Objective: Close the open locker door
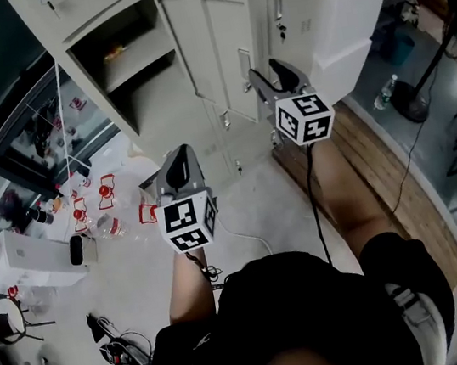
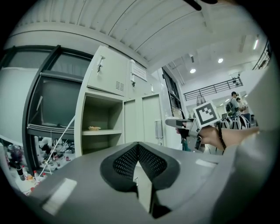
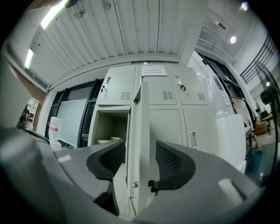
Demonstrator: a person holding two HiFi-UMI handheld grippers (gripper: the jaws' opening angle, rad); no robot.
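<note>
The locker (image 1: 89, 10) stood ahead, its lower left compartment gaping, and the open door (image 1: 212, 51) swung out from that compartment's right side towards the person. A shelf (image 1: 136, 63) crossed the locker's open compartment partway up. The right gripper (image 3: 141, 148) was held just in front of the locker, up by the door's free edge, its jaws spread wide with that edge (image 3: 142, 131) showing between them; whether they touched it could not be made out. The left gripper (image 2: 138, 146) hung further back from the locker, left of the door, its jaws pinched together on nothing. A small yellowish item (image 2: 94, 128) lay on the locker's shelf.
</note>
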